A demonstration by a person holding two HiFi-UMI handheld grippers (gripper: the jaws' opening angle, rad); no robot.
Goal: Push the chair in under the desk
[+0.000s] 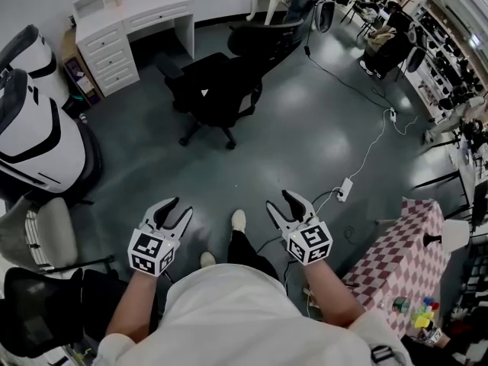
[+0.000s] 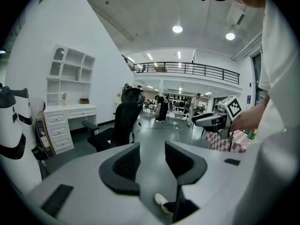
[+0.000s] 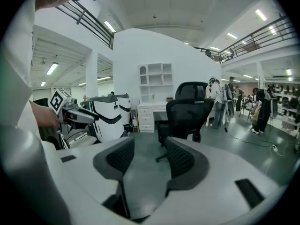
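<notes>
A black office chair point(image 1: 217, 86) stands on the grey floor, pulled out from the white desk point(image 1: 137, 21) at the back left; it also shows as the chair point(image 2: 117, 128) and the chair point(image 3: 187, 114), with the desk point(image 2: 70, 114) and the desk point(image 3: 147, 114) behind it. Both grippers are held close to the person's body, well short of the chair. My left gripper point(image 1: 174, 213) is open with nothing between its jaws. My right gripper point(image 1: 284, 203) is open and empty too. Each gripper view shows the other gripper off to one side.
A large white and black machine point(image 1: 30, 128) stands at the left. A white cable with a power strip point(image 1: 345, 189) runs across the floor at the right. A checkered-cloth table point(image 1: 404, 258) is at the lower right. A second black chair point(image 1: 263, 33) stands behind the first.
</notes>
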